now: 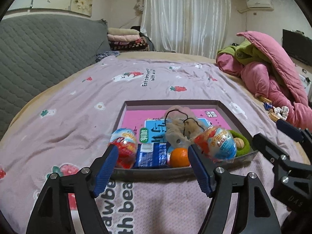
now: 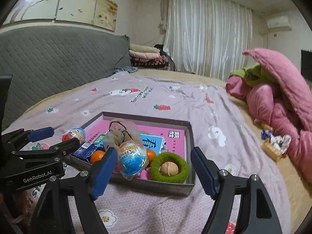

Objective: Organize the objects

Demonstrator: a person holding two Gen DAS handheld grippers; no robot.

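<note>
A shallow grey box (image 1: 171,103) (image 2: 192,136) with a pink floor lies on the bedspread. In it are two wrapped toy eggs (image 1: 124,142) (image 1: 216,142), a blue packet (image 1: 150,155), an orange (image 1: 178,157), a beige fabric bundle (image 1: 179,128) and a green ring (image 2: 156,165) around a walnut (image 2: 168,168). My left gripper (image 1: 154,167) stands open at the box's near edge, its pads touching nothing. My right gripper (image 2: 153,171) is open too, at the near right corner, with nothing held. Each gripper shows in the other's view: the left gripper (image 2: 56,138) and the right gripper (image 1: 273,134).
A pink quilted coat over green cloth (image 1: 273,74) is heaped on the bed's right side, with small snack packs (image 2: 273,146) beside it. A grey padded headboard (image 1: 39,48) runs along the left. Folded blankets (image 1: 124,39) and a white curtain stand at the back.
</note>
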